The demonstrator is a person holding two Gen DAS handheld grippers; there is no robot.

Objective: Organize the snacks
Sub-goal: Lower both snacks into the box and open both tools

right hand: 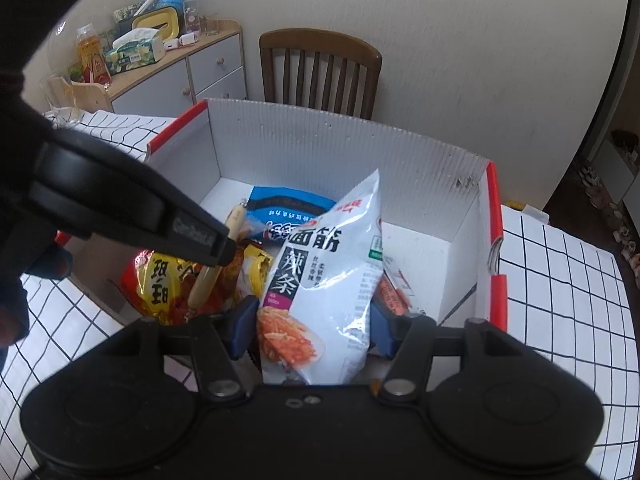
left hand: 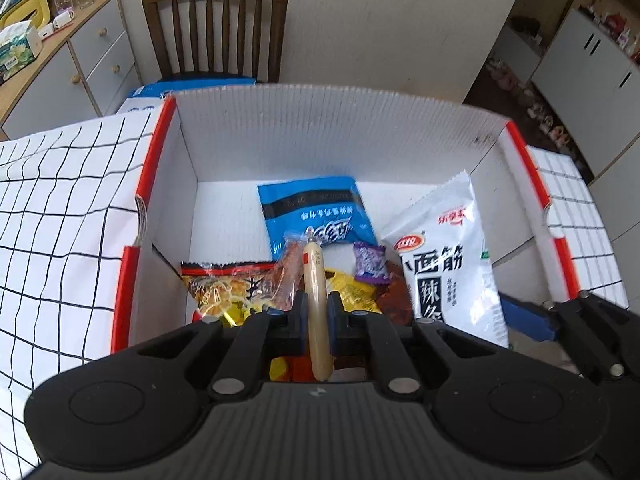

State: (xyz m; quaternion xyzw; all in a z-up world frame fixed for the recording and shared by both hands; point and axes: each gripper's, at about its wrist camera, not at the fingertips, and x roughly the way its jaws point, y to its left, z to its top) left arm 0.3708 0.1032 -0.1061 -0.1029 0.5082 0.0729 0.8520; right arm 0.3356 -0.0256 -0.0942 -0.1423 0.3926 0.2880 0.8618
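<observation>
- White box (left hand: 320,128) on checked cloth (left hand: 60,200) — several snacks already inside.
- Right gripper (right hand: 312,320) half-open, clamping white spicy-strip bag (right hand: 332,272) above box; best lowered flat before release.
- Left gripper (left hand: 318,312) shut on sausage stick (left hand: 316,300) — drop beside packets.

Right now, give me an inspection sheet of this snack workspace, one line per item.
Surface: checked tablecloth under a white box with red edges.
Job's things: sausage stick and white spicy-strip bag held over the box; blue packet, purple candy and yellow packets inside.
Clutter: nothing seen on the cloth.
Grippers: left gripper shut on the sausage stick; right gripper shut on the white bag.
Cables: nothing seen.
Surroundings: wooden chair, drawer cabinet with tissues and cups.
</observation>
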